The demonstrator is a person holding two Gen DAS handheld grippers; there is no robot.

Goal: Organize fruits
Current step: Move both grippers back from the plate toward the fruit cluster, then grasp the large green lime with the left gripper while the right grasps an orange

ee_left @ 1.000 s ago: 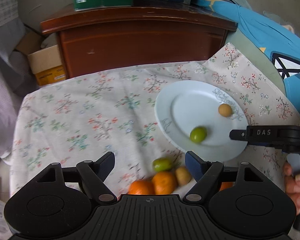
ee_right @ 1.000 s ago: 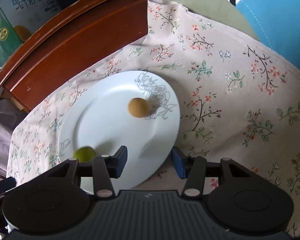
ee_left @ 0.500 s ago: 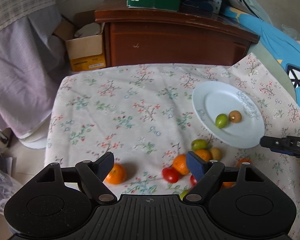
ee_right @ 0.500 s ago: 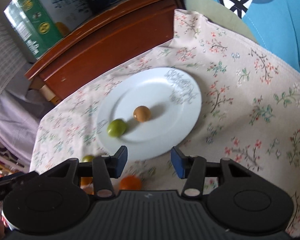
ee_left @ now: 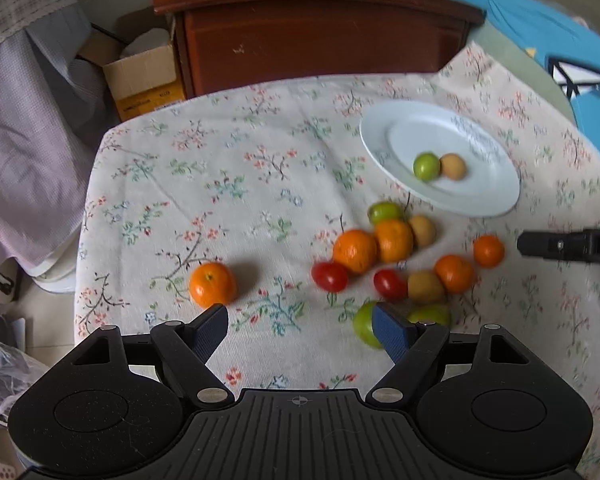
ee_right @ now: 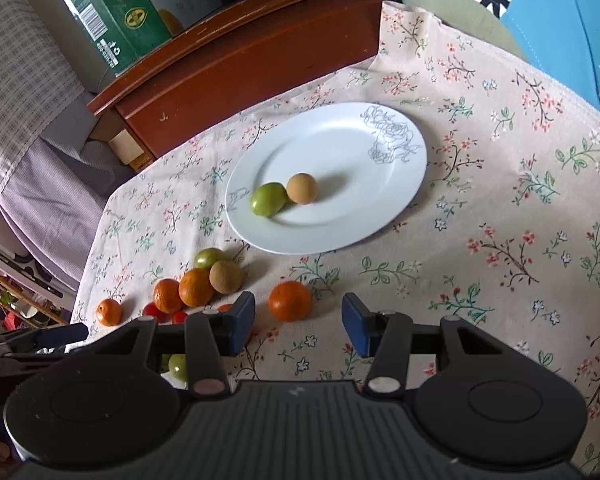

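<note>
Between our spread, empty left gripper [ee_left: 300,326] and right gripper [ee_right: 298,318] (likewise spread, empty), loose fruits [ee_left: 394,240] crowd beside the plate [ee_right: 404,184]; bare tablecloth [ee_left: 220,184] lies leftward.

plate [ee_right: 340,232]: two fruits on it, touching | loose fruits [ee_right: 196,286]: on tablecloth [ee_right: 500,220], beside plate

We see each tool [ee_left: 299,329] [ee_right: 298,323] with a black ribbed body, silver screws and blue finger pads [ee_left: 386,334].

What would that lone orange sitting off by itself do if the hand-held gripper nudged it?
The lone orange looks round, so it would probably roll across the flat tablecloth, perhaps towards the near edge. Its skin looks firm and dimpled, so it likely grips well and resists bruising.
</note>
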